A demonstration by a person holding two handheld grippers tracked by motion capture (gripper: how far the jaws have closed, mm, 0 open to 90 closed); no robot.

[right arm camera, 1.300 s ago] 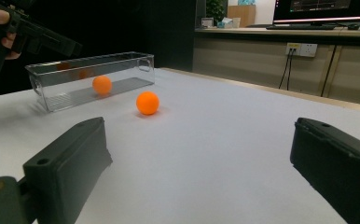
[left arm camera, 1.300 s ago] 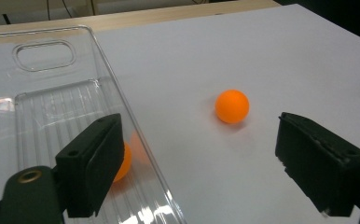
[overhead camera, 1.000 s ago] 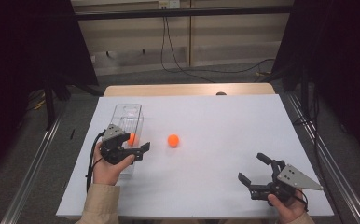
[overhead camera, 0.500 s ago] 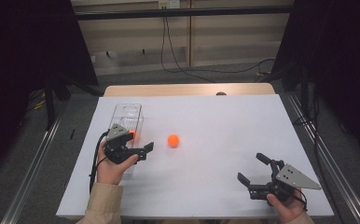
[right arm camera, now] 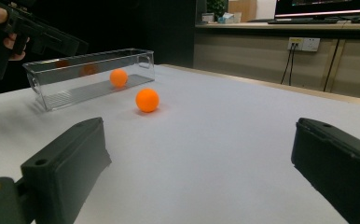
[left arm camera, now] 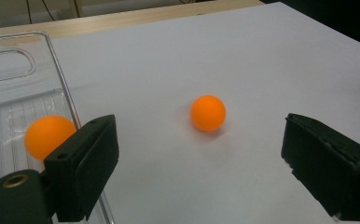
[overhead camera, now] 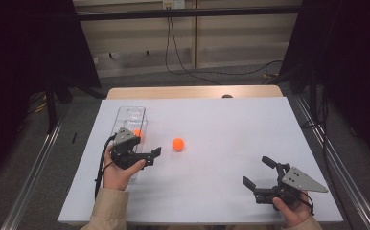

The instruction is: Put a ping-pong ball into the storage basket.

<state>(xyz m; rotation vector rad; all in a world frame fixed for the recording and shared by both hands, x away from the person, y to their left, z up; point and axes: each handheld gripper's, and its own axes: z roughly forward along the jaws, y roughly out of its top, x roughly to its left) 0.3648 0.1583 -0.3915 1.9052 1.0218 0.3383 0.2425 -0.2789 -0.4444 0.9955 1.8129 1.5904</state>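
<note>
Left gripper [overhead camera: 150,154] jaws spread – orange ball [overhead camera: 178,144] just ahead (untouched); right gripper [overhead camera: 259,173] jaws spread, empty.

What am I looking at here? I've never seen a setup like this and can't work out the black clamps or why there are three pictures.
A person sits at a white table and holds a hand-operated two-jaw gripper in each hand; there is no robot arm. The high view comes from a camera above the table: the left gripper is at its left, the right gripper at its lower right. The other two pictures come from small cameras riding on each gripper, looking out between its own black jaws.

On the table lies a clear plastic box with one orange ball inside. A second orange ball lies loose on the table beside the box. The left gripper points toward that loose ball with its jaws open. Both grippers are open and hold nothing.
</note>
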